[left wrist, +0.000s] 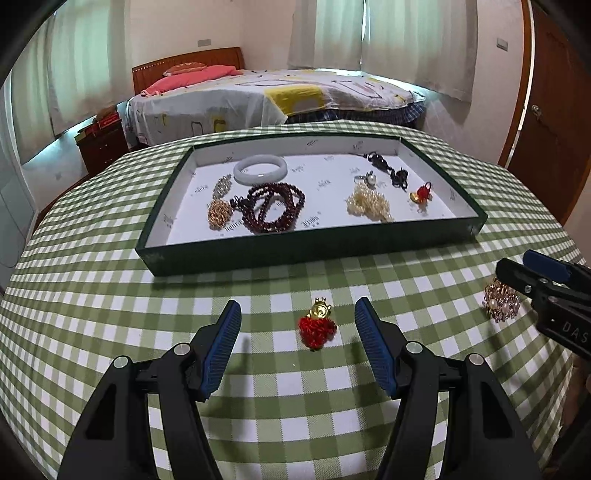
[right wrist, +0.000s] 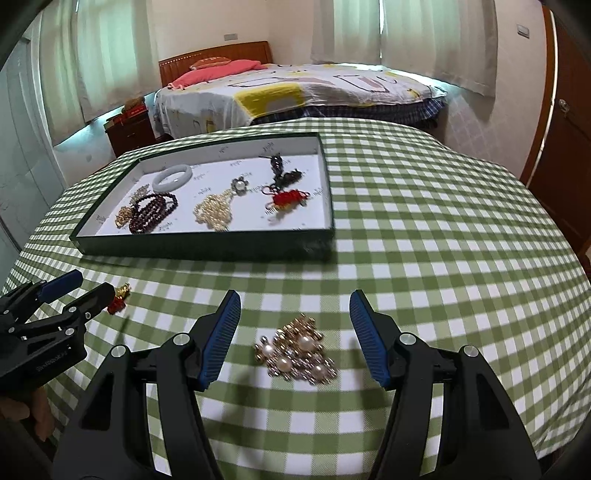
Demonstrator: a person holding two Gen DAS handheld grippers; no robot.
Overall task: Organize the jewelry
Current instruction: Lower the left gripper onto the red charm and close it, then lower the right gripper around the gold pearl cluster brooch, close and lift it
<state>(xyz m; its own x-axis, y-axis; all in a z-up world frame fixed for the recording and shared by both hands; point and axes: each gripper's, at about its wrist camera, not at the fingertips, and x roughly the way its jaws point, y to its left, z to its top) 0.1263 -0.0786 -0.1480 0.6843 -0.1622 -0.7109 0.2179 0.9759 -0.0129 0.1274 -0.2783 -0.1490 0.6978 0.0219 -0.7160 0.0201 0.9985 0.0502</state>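
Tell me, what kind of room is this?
It looks like a bedroom in a home. There's a bed with a pink pillow and wooden headboard, and curtains over the windows. Up close, a table with a green checked tablecloth holds a tray of jewelry.

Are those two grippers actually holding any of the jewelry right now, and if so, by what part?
Nothing is held. The left gripper stands open around the red-and-gold charm on the tablecloth; the right gripper stands open around the pearl brooch.
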